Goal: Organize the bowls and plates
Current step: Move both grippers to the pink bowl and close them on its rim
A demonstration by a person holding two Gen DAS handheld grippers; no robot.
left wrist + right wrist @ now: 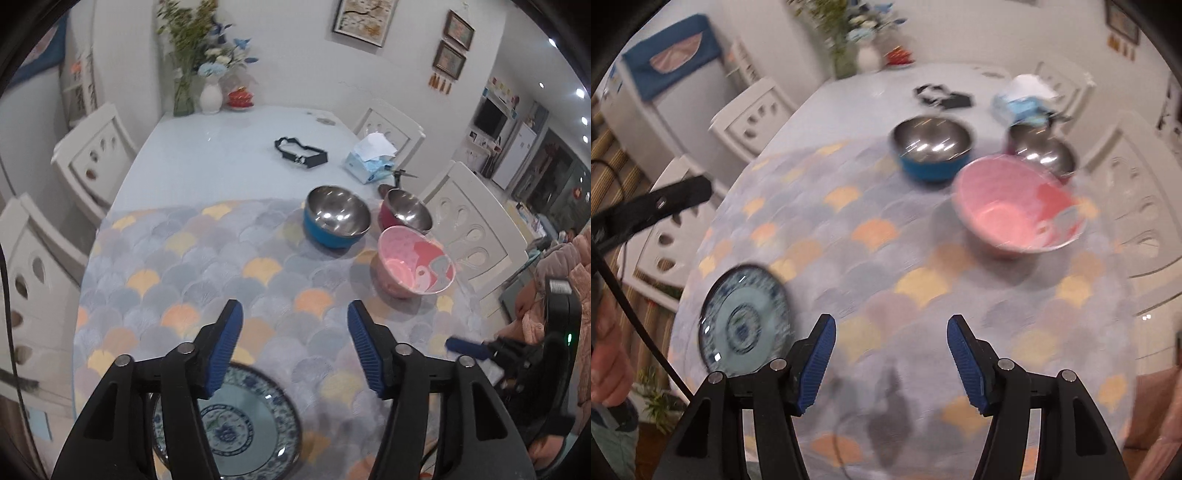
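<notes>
- Blue-padded fingers of the left gripper [295, 347] stand apart with nothing between them, hanging over the patterned mat [207, 266]; under them lies the blue-and-white plate [251, 424], flat on the mat and partly covered by the left finger.
- Fingers of the right gripper [891, 360] are likewise spread and empty — no dish is held by either hand.
- Three bowls sit together at the far right of the mat: a blue bowl [337, 221] with a steel lining, a red bowl [405, 216] just behind, and a pink bowl [415, 262] nearest, close beside the red one.
- My judgement: this is a gap between steps, the plate set down by itself and the bowls still unstacked. The next move likely calls for reaching across to one bowl and pinching its rim.
- Hard to tell: the right view is smeared by blur, so whether the pink and red bowls touch is unclear — and the plate's near edge is cut off.
- Beyond, on the bare bench [229, 147], lie a black strap [301, 153] and a tissue pack [371, 160].
</notes>
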